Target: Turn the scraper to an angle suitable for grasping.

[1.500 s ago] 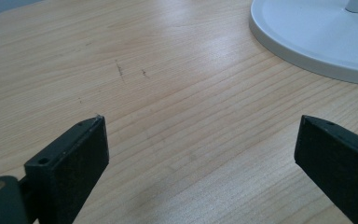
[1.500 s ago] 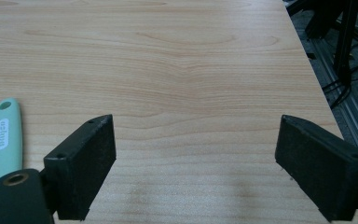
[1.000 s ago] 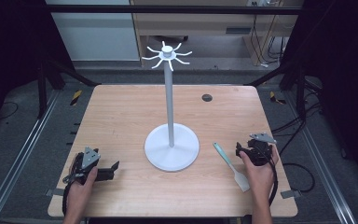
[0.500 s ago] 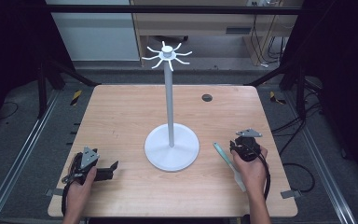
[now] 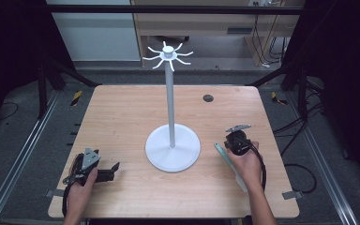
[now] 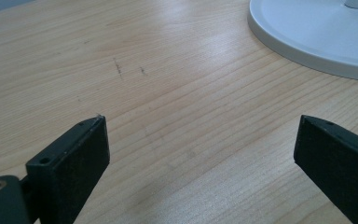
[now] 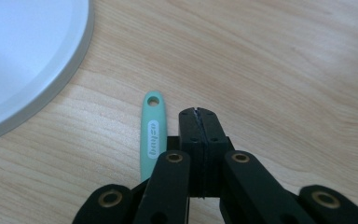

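A white hook stand (image 5: 172, 147) rises from its round base at the table's middle, with hooks (image 5: 168, 55) at the top. A spatula with a mint-green handle (image 5: 222, 152) lies flat to the right of the base. My right gripper (image 5: 234, 140) sits low over the wood beside that handle. In the right gripper view its jaws (image 7: 197, 112) have just been closing and now stand pressed together with nothing between them; the handle (image 7: 152, 130) lies just left of them, untouched. My left gripper (image 5: 115, 168) rests near the front left, jaws (image 6: 200, 140) wide apart over bare wood.
The stand's base rim (image 6: 317, 32) is ahead and to the right of the left gripper, and at the left (image 7: 23, 56) in the right gripper view. A small dark grommet hole (image 5: 208, 98) marks the table's far right part. Metal rails run along both sides.
The right hand has moved left toward the stand, over the spatula's handle end, and its jaws have gone from open to shut. The left hand has stayed still.
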